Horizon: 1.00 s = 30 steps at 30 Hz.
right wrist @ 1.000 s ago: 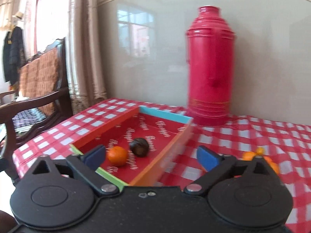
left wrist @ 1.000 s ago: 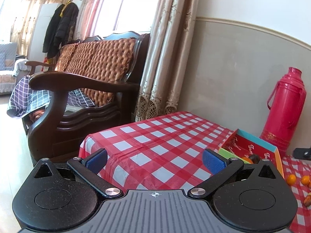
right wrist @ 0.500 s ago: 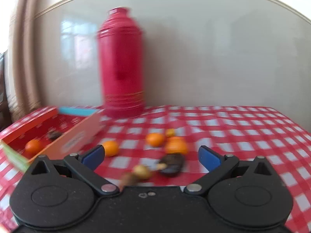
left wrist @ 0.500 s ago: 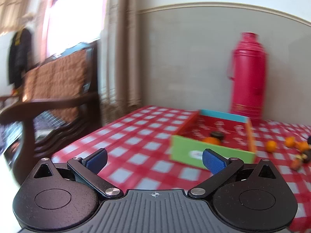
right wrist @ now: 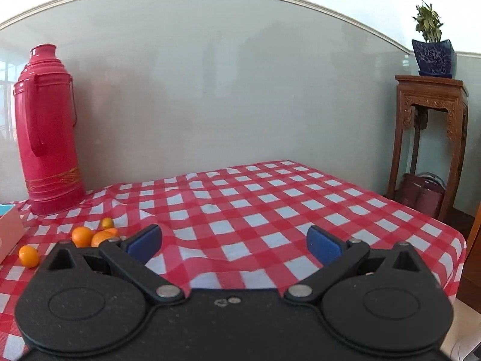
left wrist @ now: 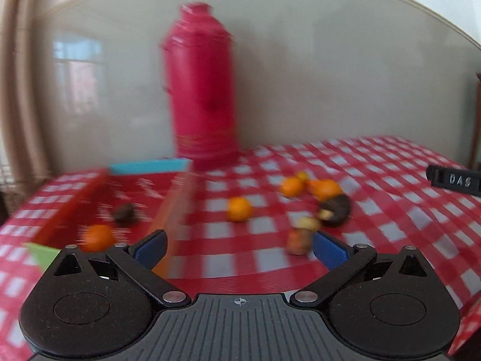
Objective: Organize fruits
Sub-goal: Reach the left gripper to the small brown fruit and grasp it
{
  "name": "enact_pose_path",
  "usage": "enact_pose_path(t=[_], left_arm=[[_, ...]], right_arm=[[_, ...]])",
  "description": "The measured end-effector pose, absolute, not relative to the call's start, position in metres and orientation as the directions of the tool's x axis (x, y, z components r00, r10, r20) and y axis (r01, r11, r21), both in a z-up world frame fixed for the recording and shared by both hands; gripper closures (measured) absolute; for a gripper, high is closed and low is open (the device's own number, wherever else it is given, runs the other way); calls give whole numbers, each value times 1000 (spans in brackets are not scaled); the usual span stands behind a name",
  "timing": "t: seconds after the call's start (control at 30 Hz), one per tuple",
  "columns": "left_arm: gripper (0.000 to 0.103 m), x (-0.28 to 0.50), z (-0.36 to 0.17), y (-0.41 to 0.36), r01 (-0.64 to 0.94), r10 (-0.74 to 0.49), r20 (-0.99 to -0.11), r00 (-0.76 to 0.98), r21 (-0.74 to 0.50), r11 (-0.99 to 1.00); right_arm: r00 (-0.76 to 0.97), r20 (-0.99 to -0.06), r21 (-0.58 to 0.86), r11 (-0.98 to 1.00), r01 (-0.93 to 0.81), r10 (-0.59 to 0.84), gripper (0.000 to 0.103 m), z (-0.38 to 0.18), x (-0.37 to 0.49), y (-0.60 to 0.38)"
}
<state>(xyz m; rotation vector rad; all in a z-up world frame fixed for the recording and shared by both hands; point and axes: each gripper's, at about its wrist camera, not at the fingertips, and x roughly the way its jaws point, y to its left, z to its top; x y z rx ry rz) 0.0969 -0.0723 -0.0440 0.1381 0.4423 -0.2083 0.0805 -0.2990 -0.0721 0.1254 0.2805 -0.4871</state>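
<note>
Fingers (left wrist: 151,245) of the left gripper (left wrist: 239,248) spread wide, blue pads apart, nothing between them; fingers (right wrist: 144,240) of the right gripper (right wrist: 234,242) likewise released and empty.

Landmark: red thermos (left wrist: 201,87), upright at the back of the counter (left wrist: 375,180) against the wall.

Left wrist view is motion-blurred. Loose fruit lies on the checked cloth in front of the thermos and to its right: one orange (left wrist: 239,208) on its own, closest to the tray; behind it a cluster of small oranges (left wrist: 324,188) touching one another; just in front of the cluster a dark fruit (left wrist: 338,210); nearer the camera two small brownish pieces (left wrist: 300,234), too blurred to identify.

Tray (left wrist: 75,207) sits left of the thermos, red inside, blue far wall, orange side walls, green near corner. Inside it: one orange (left wrist: 97,236) toward the near end, one dark fruit (left wrist: 123,212) behind it.

Right wrist view, sharp: thermos far left, four oranges (right wrist: 82,236) in front of it, one of them off to the left, partly hidden by the gripper body.

Well right of the thermos, beyond the counter: carved wooden stand (right wrist: 430,138) carrying a blue plant pot (right wrist: 434,57).
</note>
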Motion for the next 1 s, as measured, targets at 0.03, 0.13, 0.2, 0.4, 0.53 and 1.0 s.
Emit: enact_pose_path(t=[0.03,0.13,0.2,0.4,0.53,1.0], left_arm=[[1,100,-47,-78,245,-182,-445,877,87,966],[10,116,-54,-100,281,-206,-467,860,96,955],[19,127,-60,-112,313,-228,-504,833,92,945],[57,149,-76,-132,329,-229,-556,799,86,940],[76,153,-81,-131,315,-221,-567,794,72,946],[77,146,-50,-93,220,-168,-485,858,52,974]], right_arm=[[842,-291,50,872,487,-454,6,-73,78,-300],[821,-275,25,850,527,-501,6,-74,72,-304],[817,-271,23,845,534,-509,6,-74,72,-308],[824,-286,69,847,527,-489,6,-74,68,-320],[832,-294,90,853,514,-471,6,-74,70,-320],[857,-296,64,886,459,-422,6,-76,78,-299]])
